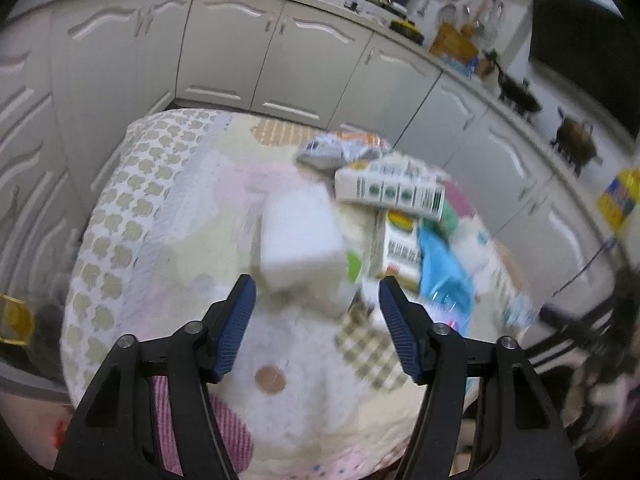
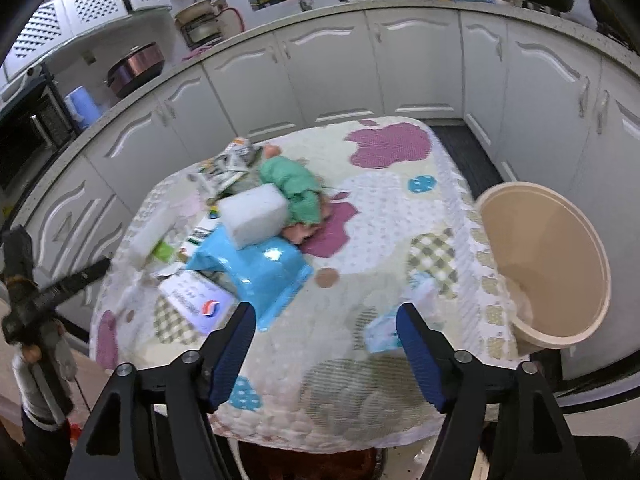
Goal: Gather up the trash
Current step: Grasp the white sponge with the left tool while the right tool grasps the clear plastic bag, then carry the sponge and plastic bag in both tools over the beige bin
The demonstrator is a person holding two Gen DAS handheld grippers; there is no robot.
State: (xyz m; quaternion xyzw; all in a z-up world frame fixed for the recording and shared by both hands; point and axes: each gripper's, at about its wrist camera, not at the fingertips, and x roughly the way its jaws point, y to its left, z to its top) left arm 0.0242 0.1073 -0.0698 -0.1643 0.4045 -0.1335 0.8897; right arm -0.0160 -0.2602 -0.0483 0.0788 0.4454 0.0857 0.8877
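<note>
The left gripper (image 1: 316,296) hovers with its jaws released and holding nothing, just in front of a white rectangular foam block (image 1: 300,240) lying on the patchwork-patterned cloth-covered surface (image 1: 132,216). The right gripper (image 2: 326,326) also has its jaws spread wide and bare above the surface, near a small pale blue wrapper (image 2: 386,330). The trash pile includes a shiny blue plastic bag (image 2: 260,270), a crumpled green cloth (image 2: 296,184) and printed cartons (image 1: 392,190). A beige round plastic bin (image 2: 548,264) stands just beside the surface's right edge.

Left wrist view: close above table (image 1: 160,216), facing cabinets. Right wrist view: higher, farther back. Shared: white block (image 1: 300,240) (image 2: 256,216).
</note>
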